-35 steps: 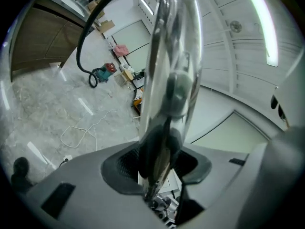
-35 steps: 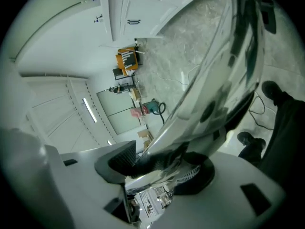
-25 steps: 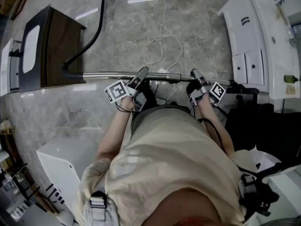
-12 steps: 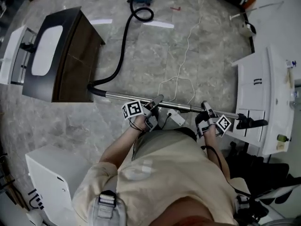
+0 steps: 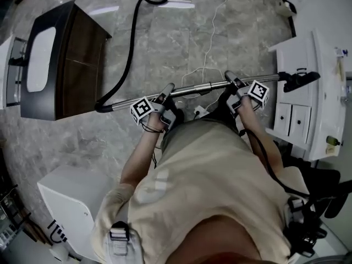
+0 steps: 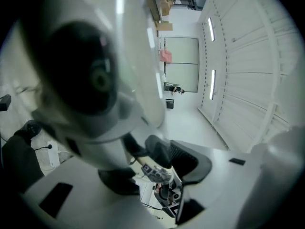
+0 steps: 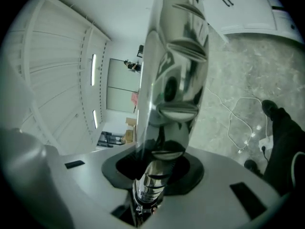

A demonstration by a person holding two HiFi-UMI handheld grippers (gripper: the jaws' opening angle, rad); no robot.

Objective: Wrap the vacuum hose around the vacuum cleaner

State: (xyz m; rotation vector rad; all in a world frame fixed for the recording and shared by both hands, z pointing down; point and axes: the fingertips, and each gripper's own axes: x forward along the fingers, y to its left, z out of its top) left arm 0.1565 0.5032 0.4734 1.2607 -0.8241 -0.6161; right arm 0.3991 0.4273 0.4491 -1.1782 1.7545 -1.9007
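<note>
In the head view I have the metal wand held level across the front of the person's body, with the left gripper pinching it near the middle and the right gripper pinching it farther toward its black end piece. The vacuum hose joins the wand's left end beside the dark cabinet, then runs away over the marble floor to a loop at the top edge. A white cord lies on the floor just past the wand, and a white cabinet stands at the right. In the left gripper view the wand fills the frame as a blurred pale tube, and the left gripper has its jaws closed against the tube's sides. In the right gripper view the chrome wand rises straight out from the right gripper, its jaws clamped on it at the dark pads, with the floor and cord behind
</note>
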